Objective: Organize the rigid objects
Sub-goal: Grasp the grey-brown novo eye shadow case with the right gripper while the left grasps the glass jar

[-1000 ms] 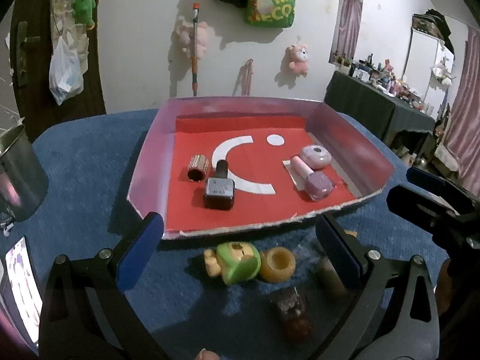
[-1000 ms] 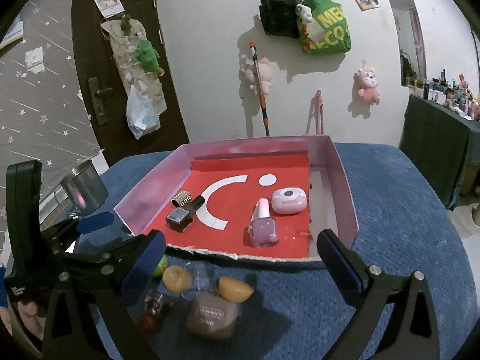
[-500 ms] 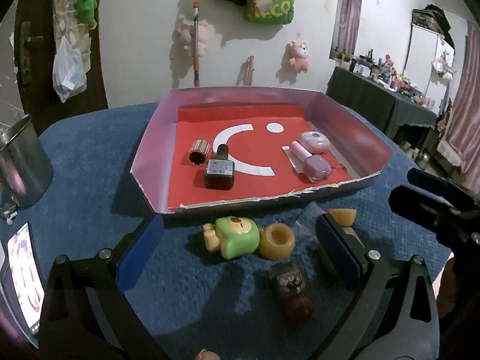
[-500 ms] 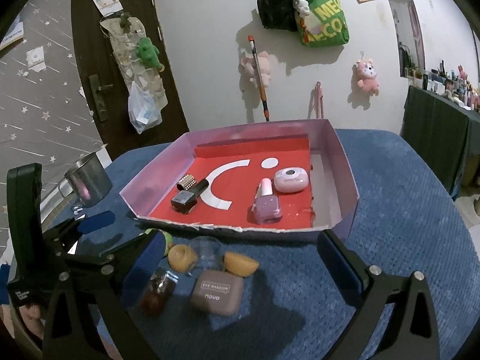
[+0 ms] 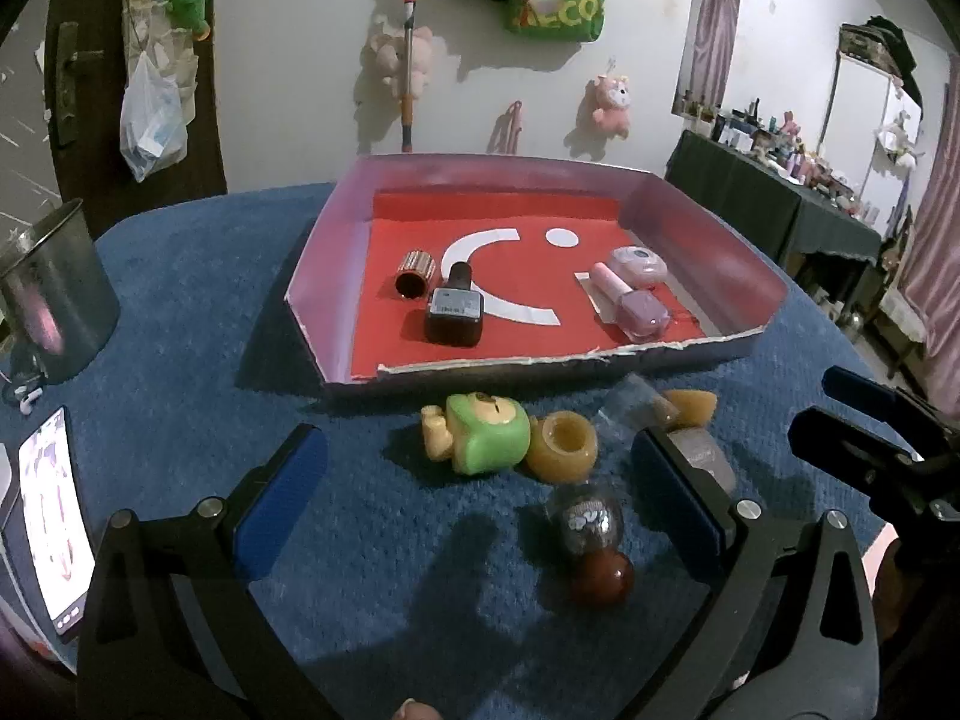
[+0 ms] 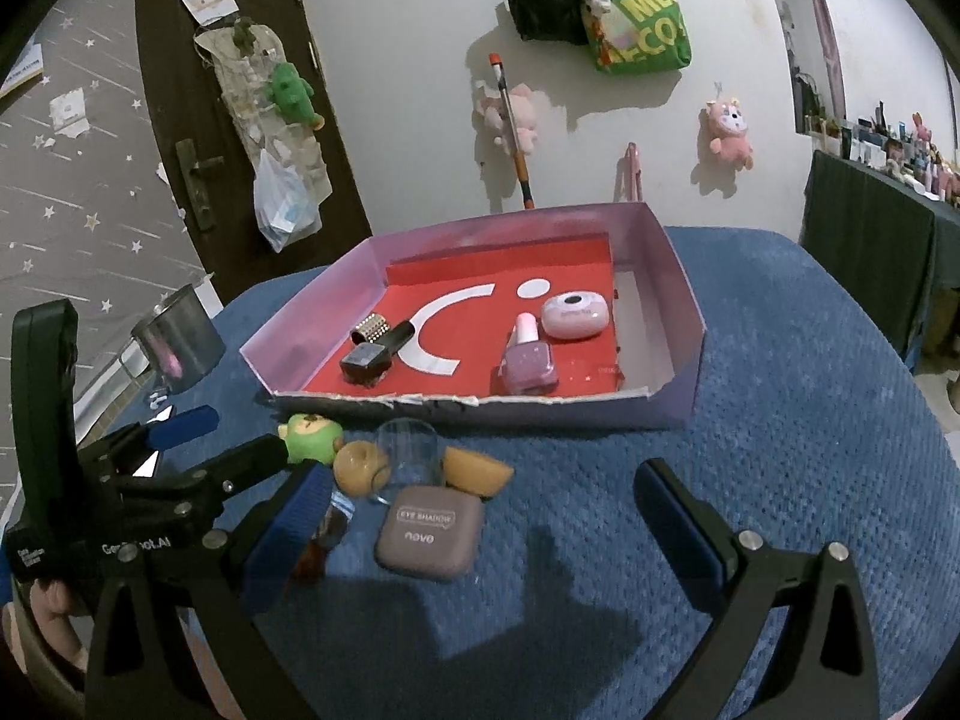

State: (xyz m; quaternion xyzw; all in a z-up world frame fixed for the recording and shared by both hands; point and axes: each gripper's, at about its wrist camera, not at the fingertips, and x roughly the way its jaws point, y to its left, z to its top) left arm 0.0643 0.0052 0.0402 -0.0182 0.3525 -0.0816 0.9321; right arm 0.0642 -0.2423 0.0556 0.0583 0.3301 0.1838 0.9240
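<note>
A pink-walled tray (image 5: pixel 327 252) (image 6: pixel 678 276) with a red floor holds a dark nail polish bottle (image 5: pixel 454 312), a studded tube (image 5: pixel 415 269), a pink nail polish bottle (image 5: pixel 633 303) and a pink oval case (image 5: pixel 639 261). In front of it on the blue cloth lie a green toy (image 5: pixel 486 432), two amber pieces (image 5: pixel 564 447), a clear glass (image 6: pixel 408 456), a dark bottle with a red cap (image 5: pixel 591 540) and an eye shadow compact (image 6: pixel 429 531). My left gripper (image 5: pixel 474 510) is open above the toy. My right gripper (image 6: pixel 480 534) is open around the compact.
A metal cup (image 5: pixel 48 300) stands at the left on the blue table. A phone (image 5: pixel 51 516) lies at the near left edge. Plush toys and bags hang on the wall behind. A dark cluttered shelf (image 5: pixel 780 180) stands at the right.
Both grippers have pulled back and down from the tray. The loose items on the cloth now sit farther between the fingers. Nothing was grasped.
</note>
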